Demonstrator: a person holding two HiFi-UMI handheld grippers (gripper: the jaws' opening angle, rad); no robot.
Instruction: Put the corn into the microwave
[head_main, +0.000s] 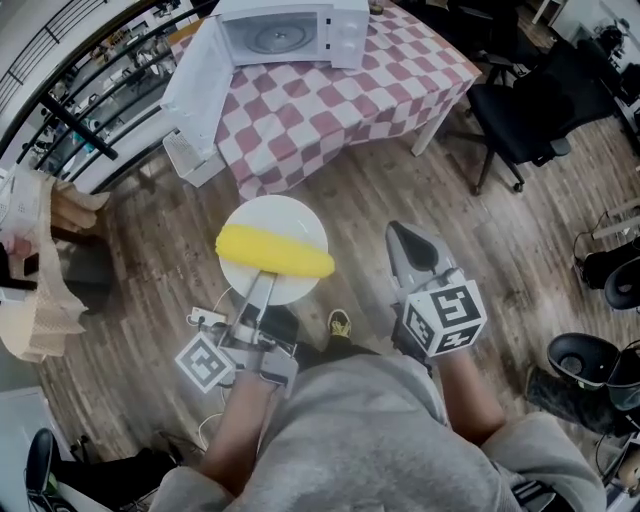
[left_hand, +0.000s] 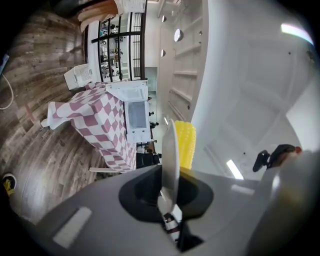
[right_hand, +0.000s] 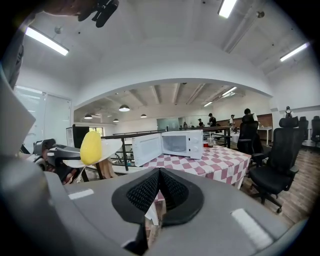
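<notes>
A yellow corn cob (head_main: 275, 252) lies on a white plate (head_main: 272, 213) held above the wooden floor. My left gripper (head_main: 262, 287) is shut on the plate's near rim. In the left gripper view the plate (left_hand: 170, 150) stands edge-on between the jaws, with the corn (left_hand: 186, 145) on its right side. My right gripper (head_main: 405, 236) is shut and empty, to the right of the plate. Ahead, the white microwave (head_main: 300, 30) stands with its door (head_main: 200, 85) swung open to the left. The right gripper view shows the microwave (right_hand: 182, 143) and the corn (right_hand: 91, 147) at left.
The microwave sits on a table with a red-and-white checked cloth (head_main: 330, 100). A black office chair (head_main: 530, 120) stands right of the table. A railing (head_main: 90, 110) runs along the left. White cables (head_main: 205, 318) lie on the floor near my feet.
</notes>
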